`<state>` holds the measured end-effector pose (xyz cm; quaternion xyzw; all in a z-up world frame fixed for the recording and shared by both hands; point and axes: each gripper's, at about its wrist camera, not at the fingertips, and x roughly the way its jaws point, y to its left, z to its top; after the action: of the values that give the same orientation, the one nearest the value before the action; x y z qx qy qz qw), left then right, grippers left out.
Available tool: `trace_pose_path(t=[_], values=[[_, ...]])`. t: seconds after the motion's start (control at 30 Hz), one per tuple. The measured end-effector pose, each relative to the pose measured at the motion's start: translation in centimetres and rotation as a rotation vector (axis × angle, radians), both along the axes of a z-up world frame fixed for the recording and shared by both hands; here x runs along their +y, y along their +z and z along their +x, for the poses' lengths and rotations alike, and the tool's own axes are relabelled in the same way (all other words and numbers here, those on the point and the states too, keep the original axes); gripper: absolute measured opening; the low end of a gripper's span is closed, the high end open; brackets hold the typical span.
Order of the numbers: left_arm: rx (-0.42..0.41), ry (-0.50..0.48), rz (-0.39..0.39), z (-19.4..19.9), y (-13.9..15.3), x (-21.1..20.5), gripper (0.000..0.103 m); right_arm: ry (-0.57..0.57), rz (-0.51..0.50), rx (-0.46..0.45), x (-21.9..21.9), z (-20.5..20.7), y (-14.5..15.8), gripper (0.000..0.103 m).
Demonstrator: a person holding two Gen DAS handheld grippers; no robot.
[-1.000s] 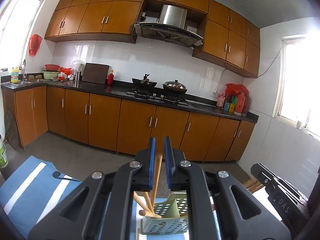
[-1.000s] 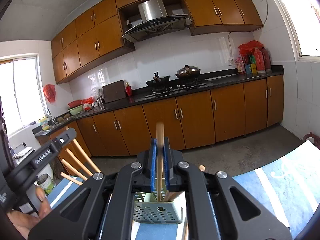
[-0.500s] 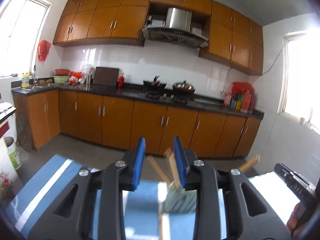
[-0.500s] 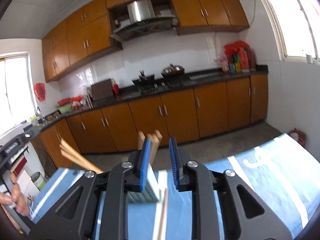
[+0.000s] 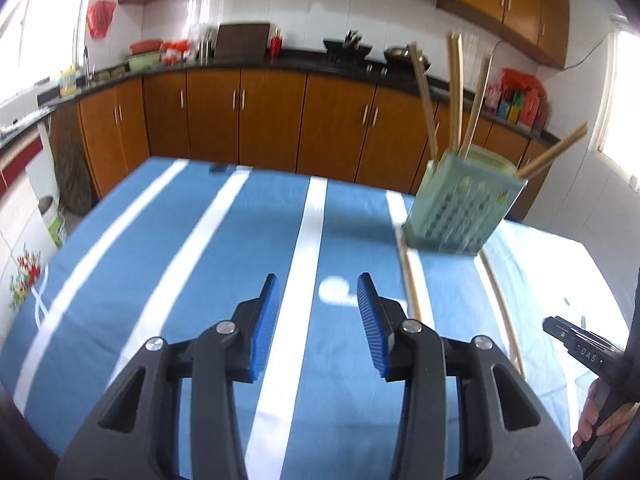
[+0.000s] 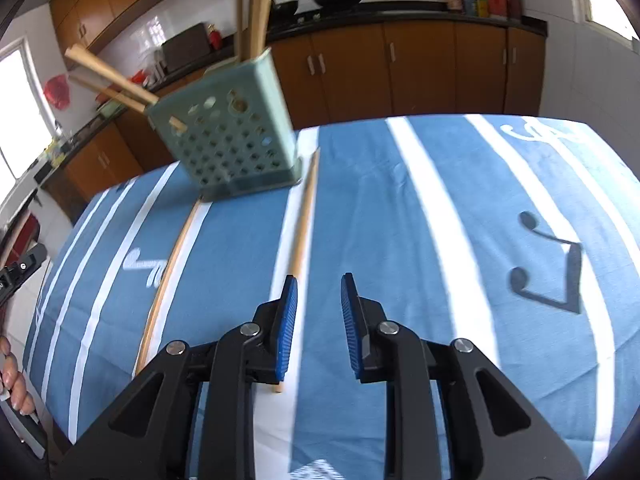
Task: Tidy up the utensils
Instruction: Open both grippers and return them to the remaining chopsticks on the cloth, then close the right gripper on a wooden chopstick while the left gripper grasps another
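Observation:
A pale green perforated utensil holder (image 5: 460,208) (image 6: 228,148) stands on the blue-and-white striped tablecloth (image 5: 200,260) (image 6: 420,220) with several wooden chopsticks (image 5: 456,92) (image 6: 256,4) upright or leaning in it. Two loose chopsticks lie on the cloth: one (image 5: 410,276) (image 6: 302,224) and another (image 5: 500,304) (image 6: 168,280), both running back toward the holder. My left gripper (image 5: 316,312) is open and empty, above the cloth, left of the holder. My right gripper (image 6: 318,308) is open and empty, its left finger over the near end of one loose chopstick.
The table ends ahead of the holder; beyond it are orange kitchen cabinets (image 5: 260,116) and a dark counter with pots. A bucket (image 5: 54,220) stands on the floor at the left. The other gripper's tip shows at each view's edge (image 5: 588,356) (image 6: 20,268).
Both grippers have let go of their chopsticks, opened, pulled back from the holder and tilted down toward the tablecloth. The chopsticks they held now stand in the holder.

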<state>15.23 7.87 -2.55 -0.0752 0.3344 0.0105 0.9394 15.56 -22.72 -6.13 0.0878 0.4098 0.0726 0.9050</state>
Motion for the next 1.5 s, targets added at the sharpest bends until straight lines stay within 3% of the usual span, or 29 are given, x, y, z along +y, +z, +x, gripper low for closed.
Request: trace_pose_path(t=[0.37,0.47,0.67,0.9,1.17,1.27,1.4,1.5], values=[[0.034,-0.061,0.012,-0.1,-1.1,-1.8,0.044,0.036,-0.092,0.061,2.4,1.4,-3.1,0.023],[0.042,-0.074,0.010,0.0,-1.3,-2.4,0.044,0.018,-0.112,0.050,2.2,1.4,-3.3,0.009],[0.063,-0.109,0.007,0.5,-1.7,-3.7,0.044,-0.062,-0.103,0.046,-0.5,1.4,-3.3,0.008],[0.104,-0.186,0.014,1.2,-3.0,-6.1,0.048,-0.243,-0.093,0.064,-6.2,1.1,-3.4,0.008],[0.196,-0.251,0.062,2.5,-6.3,-9.8,0.047,-0.235,-0.129,0.050,-6.6,0.5,-3.5,0.008],[0.216,-0.247,0.101,2.8,-7.2,-10.6,0.041,-0.233,-0.123,0.055,-6.7,0.6,-3.5,0.008],[0.216,-0.235,0.164,2.9,-7.9,-11.1,0.014,-0.227,-0.122,0.056,-6.6,0.7,-3.5,0.008],[0.216,-0.213,0.160,3.3,-8.0,-10.5,0.008,-0.211,-0.115,0.053,-6.2,0.6,-3.5,0.008]])
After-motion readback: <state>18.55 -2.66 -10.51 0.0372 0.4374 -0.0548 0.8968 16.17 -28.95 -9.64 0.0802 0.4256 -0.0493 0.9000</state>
